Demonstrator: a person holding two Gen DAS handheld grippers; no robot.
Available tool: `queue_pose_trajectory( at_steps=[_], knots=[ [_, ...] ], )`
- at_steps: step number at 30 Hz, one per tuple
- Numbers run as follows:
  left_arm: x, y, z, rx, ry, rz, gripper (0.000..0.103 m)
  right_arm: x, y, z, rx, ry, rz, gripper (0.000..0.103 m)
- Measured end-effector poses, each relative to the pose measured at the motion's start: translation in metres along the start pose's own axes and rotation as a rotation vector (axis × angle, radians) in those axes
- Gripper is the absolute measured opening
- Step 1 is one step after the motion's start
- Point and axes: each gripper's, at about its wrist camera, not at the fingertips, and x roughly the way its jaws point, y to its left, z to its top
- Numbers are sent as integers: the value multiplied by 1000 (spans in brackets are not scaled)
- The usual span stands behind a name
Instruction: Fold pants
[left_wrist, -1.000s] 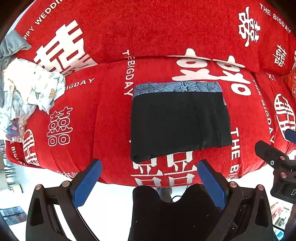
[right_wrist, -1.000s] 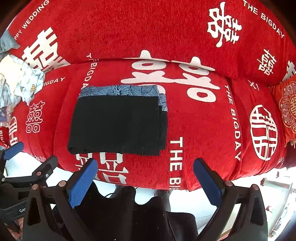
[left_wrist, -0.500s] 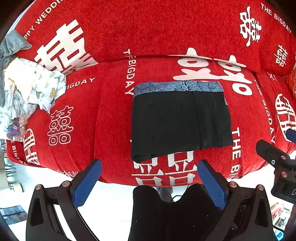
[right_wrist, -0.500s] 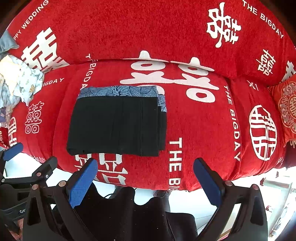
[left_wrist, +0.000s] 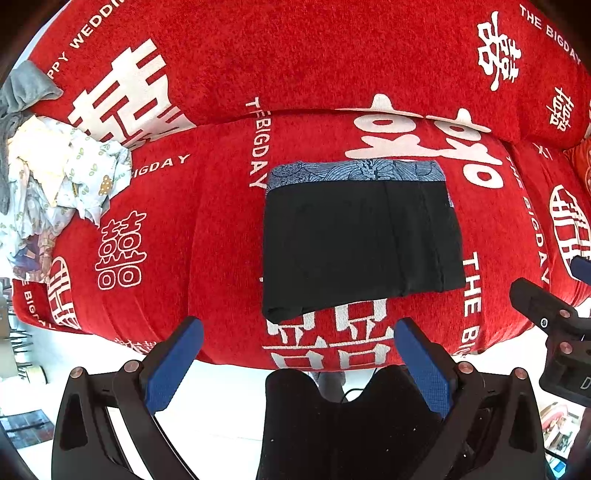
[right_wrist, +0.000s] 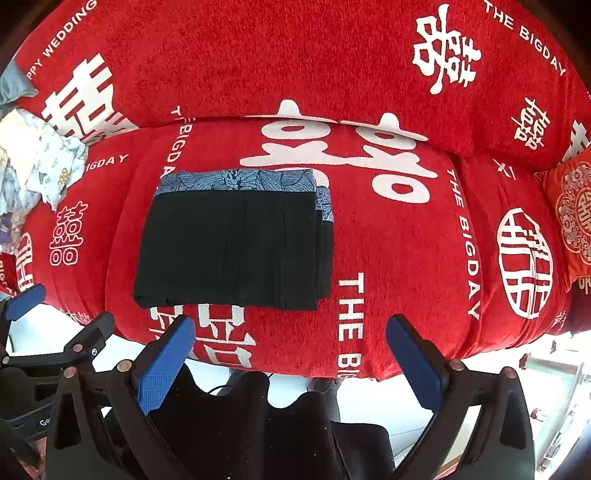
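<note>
Patterned laundry pile (left_wrist: 62, 177) is sitting far left on the sofa (left_wrist: 207, 229); black pants (left_wrist: 362, 243) are lying folded mid-cushion. I'm holding left gripper (left_wrist: 295, 363) and right gripper (right_wrist: 291, 360) spread, empty, hovering off the front edge. Fold is looking finished; next I'm probably just moving it aside.

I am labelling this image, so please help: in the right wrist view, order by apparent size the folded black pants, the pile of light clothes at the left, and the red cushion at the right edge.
1. Folded black pants, clearly largest.
2. Pile of light clothes and red cushion: both are cut off by the image edge and look similar, so I cannot rank them.
</note>
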Motion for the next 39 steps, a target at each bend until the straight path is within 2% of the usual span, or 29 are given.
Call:
queue_pose_trajectory(
  at_steps=[39],
  knots=[
    [0, -1, -3, 20, 2, -23, 103, 0, -1, -8, 22, 2, 0, 103]
  ],
)
